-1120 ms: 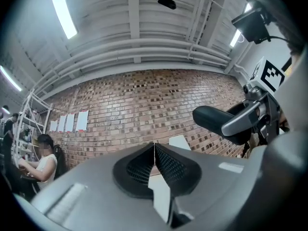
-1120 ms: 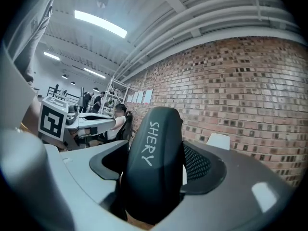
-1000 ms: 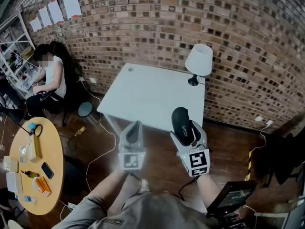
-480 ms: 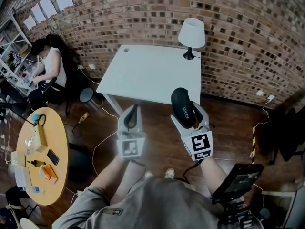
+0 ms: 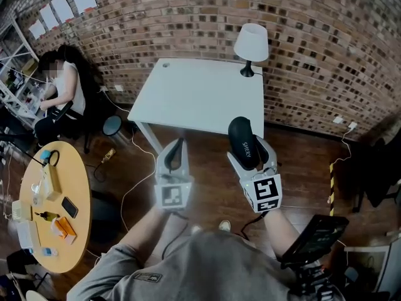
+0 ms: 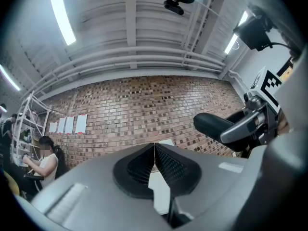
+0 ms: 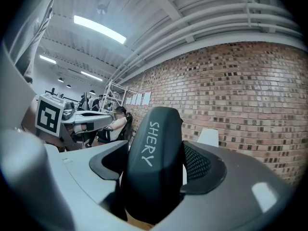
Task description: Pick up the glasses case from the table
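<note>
**Spotter:** What do you have in hand?

**Operator:** My right gripper [image 5: 252,160] is clamped on the glasses case [image 7: 155,162]. The jaws are partly closed around its lower end, and most of the shell stands up above them. My left gripper [image 6: 154,160] is fully closed on nothing.

**Spotter:** What's the risk?

**Operator:** As I read it, the shell is smooth and rounded and I'm holding it low. A quick swing could make it pivot or squeeze out of the pads. It's also off the table [image 5: 188,99] and over the wooden floor [image 5: 207,162], so a slip would mean a long drop.

**Spotter:** What's changed from a second ago?

**Operator:** Both grippers overlapped the table's near edge then, and now they're clear of it. The table sits higher and farther off in my head view. The grip on the case looks the same.
</note>
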